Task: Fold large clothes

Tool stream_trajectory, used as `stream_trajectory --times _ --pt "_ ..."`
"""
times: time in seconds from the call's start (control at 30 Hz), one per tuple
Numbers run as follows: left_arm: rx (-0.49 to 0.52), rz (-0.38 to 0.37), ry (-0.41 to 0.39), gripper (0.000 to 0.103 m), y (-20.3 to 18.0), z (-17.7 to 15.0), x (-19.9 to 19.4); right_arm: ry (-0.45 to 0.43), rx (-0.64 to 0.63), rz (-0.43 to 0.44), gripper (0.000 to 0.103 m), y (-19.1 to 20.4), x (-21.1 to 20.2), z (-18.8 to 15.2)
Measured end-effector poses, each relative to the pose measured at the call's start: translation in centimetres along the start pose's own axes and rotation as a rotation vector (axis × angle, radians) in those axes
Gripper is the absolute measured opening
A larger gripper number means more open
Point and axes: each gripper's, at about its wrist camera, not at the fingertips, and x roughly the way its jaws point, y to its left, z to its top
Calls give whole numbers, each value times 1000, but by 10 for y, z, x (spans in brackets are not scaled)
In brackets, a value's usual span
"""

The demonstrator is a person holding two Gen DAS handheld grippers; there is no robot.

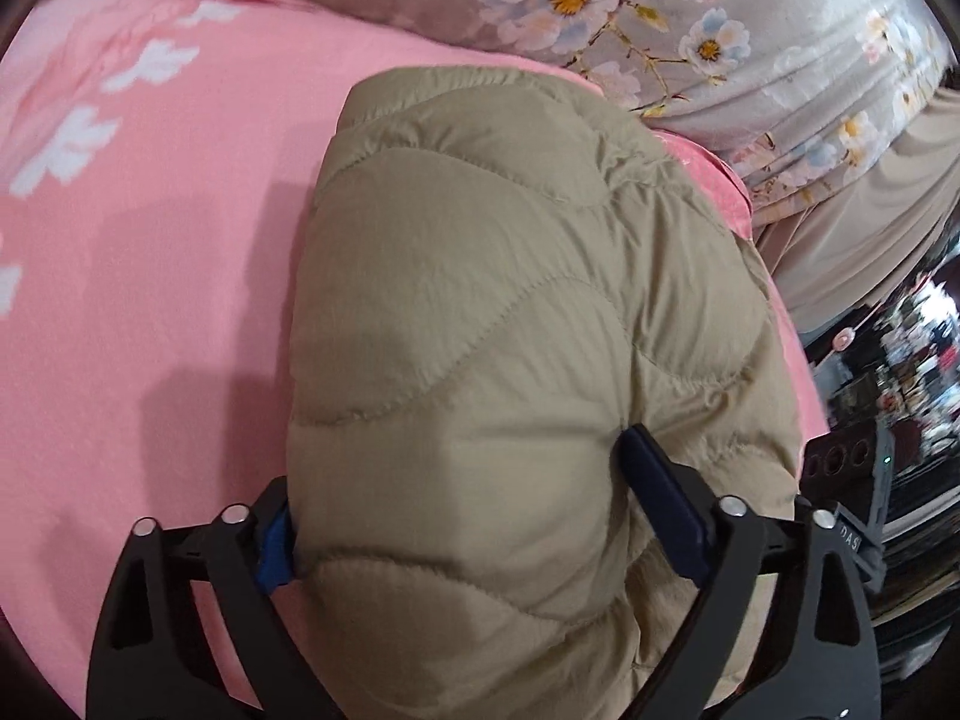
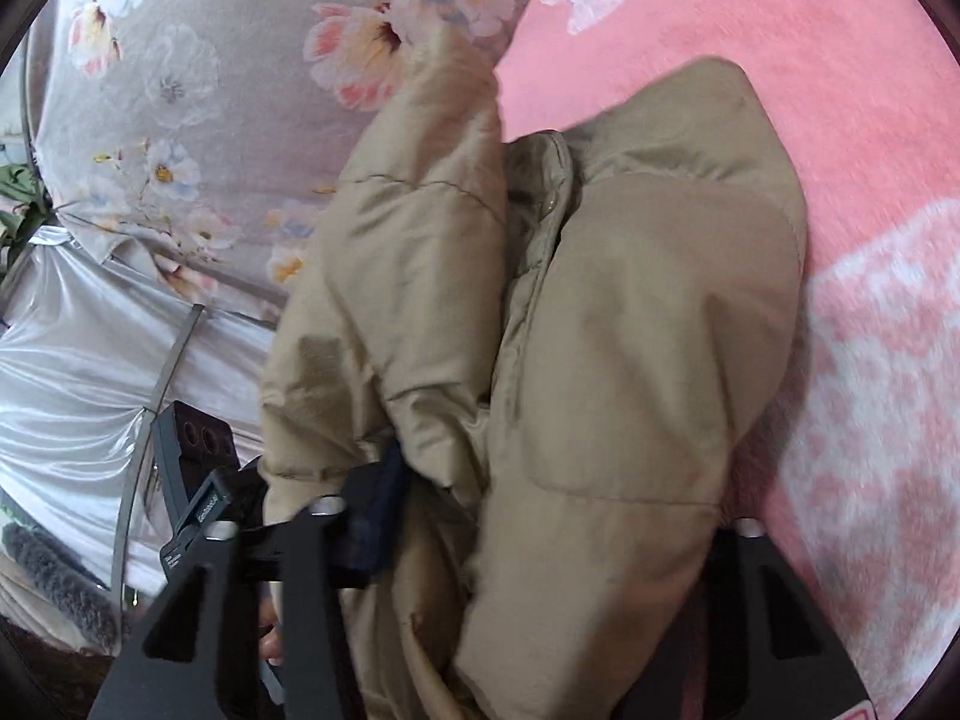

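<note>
A tan quilted puffer jacket (image 1: 510,330) lies bundled on a pink blanket (image 1: 150,240). My left gripper (image 1: 468,498) is shut on a thick fold of it; its blue pads (image 1: 660,504) press into the padding on both sides. In the right wrist view the same jacket (image 2: 630,330) fills the middle, with an open seam and a snap showing. My right gripper (image 2: 540,516) is shut on the jacket's bunched edge; only its left pad (image 2: 378,516) shows, the right finger is hidden under the cloth.
A grey floral quilt (image 1: 690,18) lies behind the jacket, also in the right wrist view (image 2: 198,90). Silvery satin fabric (image 2: 78,348) hangs at the bed's side. Cluttered shelves (image 1: 912,372) stand at the right. The pink blanket (image 2: 840,120) spreads to the right.
</note>
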Motion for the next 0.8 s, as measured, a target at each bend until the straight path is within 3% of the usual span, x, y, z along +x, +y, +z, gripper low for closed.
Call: stream_trajectory --times 0.07,0.2,0.47,0.8 --pt "49 23 -22 77 -6 7 -6 -27 -30 -4 29 11 -2 4" --pt "120 -1 -94 64 -16 26 -23 -97 -87 24 25 36 -9 15" --pt "219 44 -236 58 -35 67 -52 -197 -316 12 25 110 -1 52" --pt "265 160 -391 57 -2 119 -86 -215 -473 68 25 162 55 85"
